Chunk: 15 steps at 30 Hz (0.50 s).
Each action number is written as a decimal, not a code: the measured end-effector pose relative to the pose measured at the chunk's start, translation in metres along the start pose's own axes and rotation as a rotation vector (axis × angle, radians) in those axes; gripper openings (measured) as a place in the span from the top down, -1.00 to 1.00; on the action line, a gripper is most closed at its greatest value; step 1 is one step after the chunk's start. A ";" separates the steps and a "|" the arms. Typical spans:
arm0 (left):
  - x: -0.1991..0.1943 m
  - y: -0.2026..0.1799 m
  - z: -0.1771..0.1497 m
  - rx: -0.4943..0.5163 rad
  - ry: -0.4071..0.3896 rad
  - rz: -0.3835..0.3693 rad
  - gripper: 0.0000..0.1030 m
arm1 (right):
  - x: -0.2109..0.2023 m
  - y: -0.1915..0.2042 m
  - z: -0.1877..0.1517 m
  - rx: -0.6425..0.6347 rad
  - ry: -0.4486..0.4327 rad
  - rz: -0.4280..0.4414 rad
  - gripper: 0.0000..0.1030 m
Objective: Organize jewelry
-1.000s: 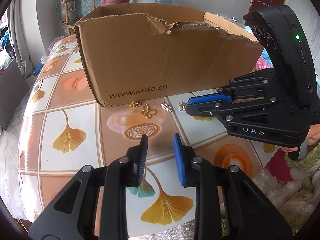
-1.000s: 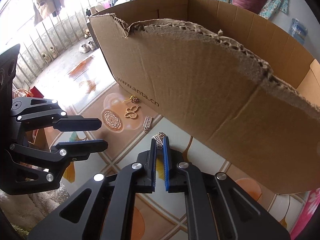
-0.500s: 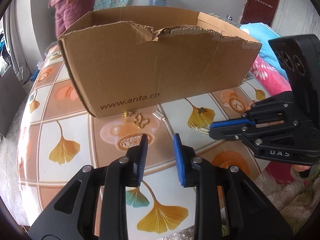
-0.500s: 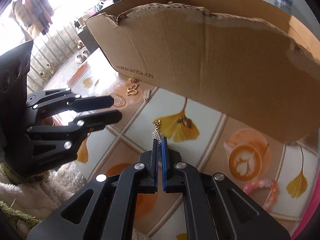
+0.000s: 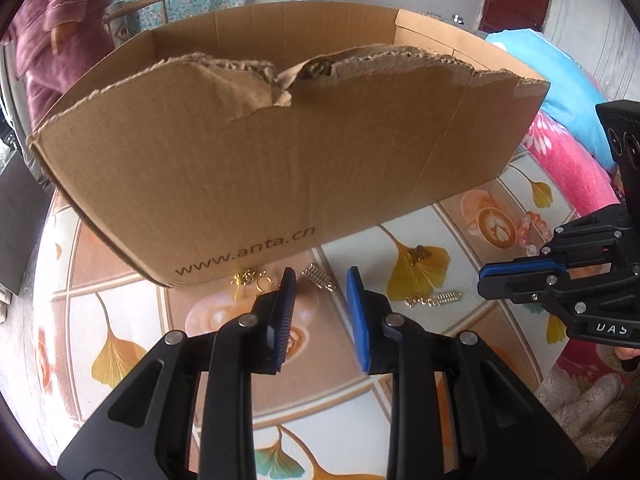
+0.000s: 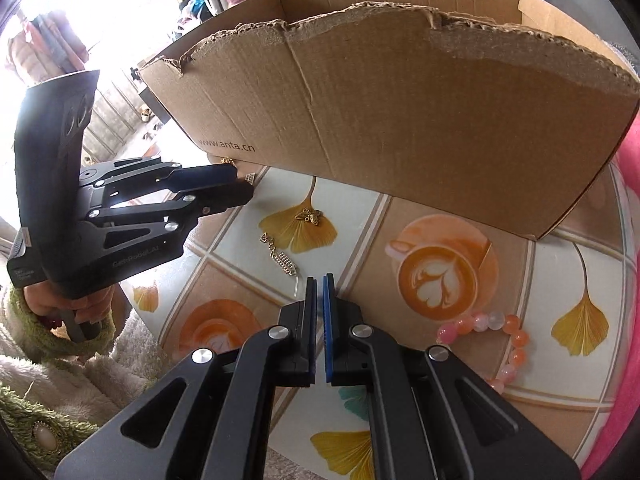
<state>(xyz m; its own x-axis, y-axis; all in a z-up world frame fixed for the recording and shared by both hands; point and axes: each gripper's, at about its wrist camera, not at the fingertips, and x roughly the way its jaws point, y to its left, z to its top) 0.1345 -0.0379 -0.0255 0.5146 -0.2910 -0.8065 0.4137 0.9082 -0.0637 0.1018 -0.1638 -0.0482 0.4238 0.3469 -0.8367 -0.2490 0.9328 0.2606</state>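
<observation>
A torn cardboard box (image 5: 280, 160) stands on the patterned table (image 5: 132, 312). Small jewelry lies in front of it: gold pieces (image 5: 256, 280), a silver comb-like charm (image 5: 318, 278), a bronze butterfly charm (image 6: 309, 216) and a chain earring (image 6: 282, 258), which also shows in the left wrist view (image 5: 434, 299). A pink bead bracelet (image 6: 492, 328) lies at the right. My left gripper (image 5: 320, 286) is open and empty, near the gold pieces. My right gripper (image 6: 319, 284) has its jaws almost together with nothing between them, just short of the chain earring.
A pink and blue blanket (image 5: 568, 148) lies beyond the table's right edge. A person in purple (image 5: 52, 28) stands behind the box. The box wall blocks the far side of the table.
The chain earring left my right gripper and now lies on the table. The right gripper pulled back to the right. My left gripper moved forward toward the box.
</observation>
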 end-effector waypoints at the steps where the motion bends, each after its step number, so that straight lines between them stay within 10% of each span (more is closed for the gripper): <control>1: 0.001 0.001 0.001 -0.001 0.001 -0.002 0.52 | -0.001 -0.004 -0.001 0.002 -0.003 0.005 0.94; 15: 0.006 -0.008 0.004 0.060 0.019 0.012 0.93 | -0.014 -0.031 -0.010 0.039 -0.029 0.039 0.94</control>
<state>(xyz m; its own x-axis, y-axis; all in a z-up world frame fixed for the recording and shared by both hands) 0.1370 -0.0478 -0.0275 0.5057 -0.2737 -0.8182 0.4523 0.8917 -0.0187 0.0948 -0.1982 -0.0491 0.4399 0.3849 -0.8114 -0.2319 0.9215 0.3115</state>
